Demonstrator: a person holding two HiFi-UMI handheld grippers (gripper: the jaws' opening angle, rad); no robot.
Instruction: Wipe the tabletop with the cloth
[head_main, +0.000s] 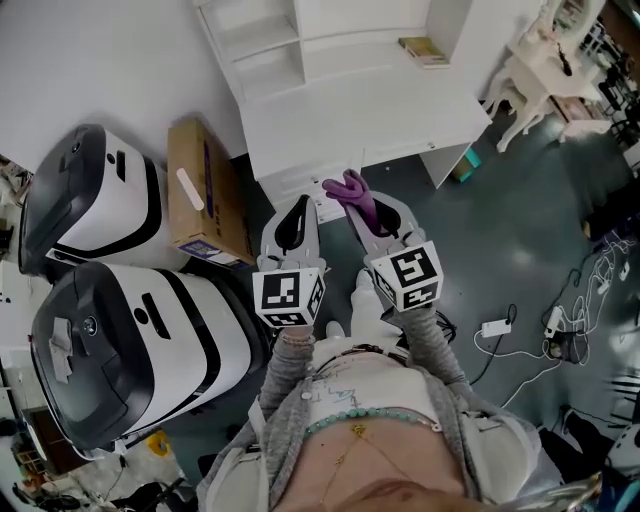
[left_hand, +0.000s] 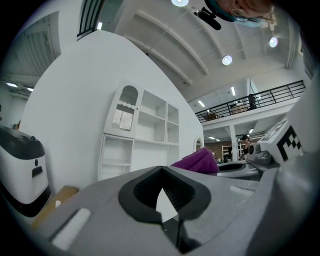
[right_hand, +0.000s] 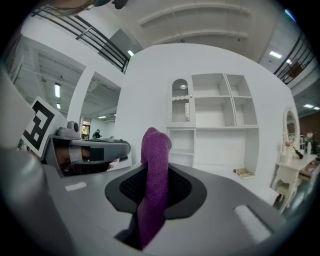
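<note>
In the head view, two tools were held side by side near a white worktop (head_main: 360, 110) carrying one book (head_main: 424, 50); their handles were hidden by sleeves. The left hand-held gripper (head_main: 293, 216) was beside the right hand-held gripper (head_main: 366, 208), from which one purple cloth (head_main: 349, 189) stuck out. In the left gripper view, the jaws were together on nothing. In the right gripper view, the jaws were clamped on the cloth, its lower end hidden between them.
</note>
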